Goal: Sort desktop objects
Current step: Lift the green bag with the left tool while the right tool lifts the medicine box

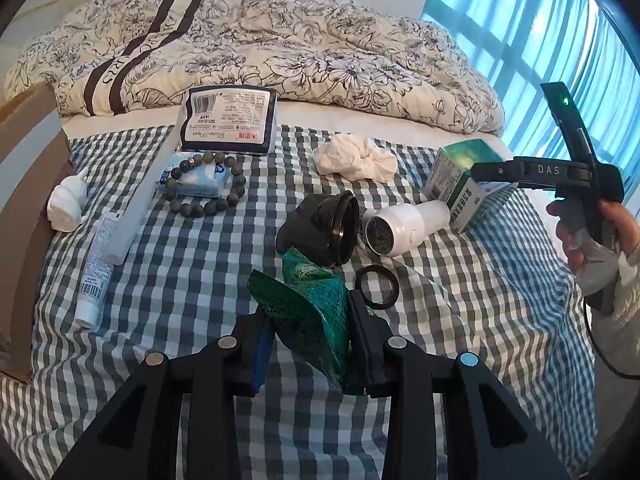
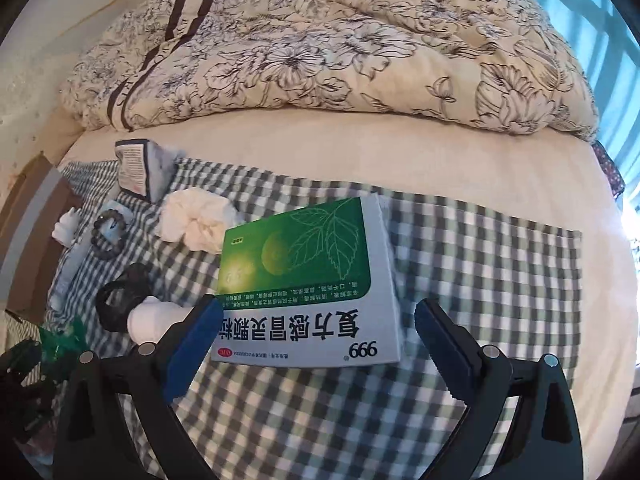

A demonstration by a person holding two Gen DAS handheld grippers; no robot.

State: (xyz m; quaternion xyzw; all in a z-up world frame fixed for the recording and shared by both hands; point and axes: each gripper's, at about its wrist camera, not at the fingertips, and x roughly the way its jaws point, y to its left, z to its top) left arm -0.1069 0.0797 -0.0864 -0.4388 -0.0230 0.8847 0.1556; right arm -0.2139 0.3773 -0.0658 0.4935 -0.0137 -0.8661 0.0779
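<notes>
We saw the left gripper point(image 1: 310, 320) pinching a crumpled green foil packet point(image 1: 310, 308), its jaws pressed onto the shiny, net-patterned wrapper and holding it above the checked cloth point(image 1: 200, 264) spread over the bed. The right gripper point(image 2: 320, 336) had its jaws spread wide on either side of the medicine box point(image 2: 316, 280), a green and white carton printed with a leaf and "999"; whether the fingers touched the box we could not tell. In the left wrist view that box point(image 1: 460, 184) stood tilted at the right of the cloth, just beside a small white device with a mesh end point(image 1: 400, 228) lying on its side. Next to the device lay a black pouch point(image 1: 316, 228) with a dark ring at its mouth; what it held we could not make out. A separate black ring point(image 1: 378, 286) lay flat on the cloth near the packet. Further back sat a crumpled white tissue point(image 1: 354, 158), a flat tissue pack point(image 1: 230, 118) in dark blue and white, and a bead bracelet point(image 1: 206, 184) resting around a small blue packet point(image 1: 200, 182). At the left lay a white tube point(image 1: 96, 276) with a barcode and a small white figurine point(image 1: 66, 206). A floral quilt point(image 1: 260, 48) was heaped behind it all, and a hand point(image 1: 588, 236) gripped the right tool's handle.
</notes>
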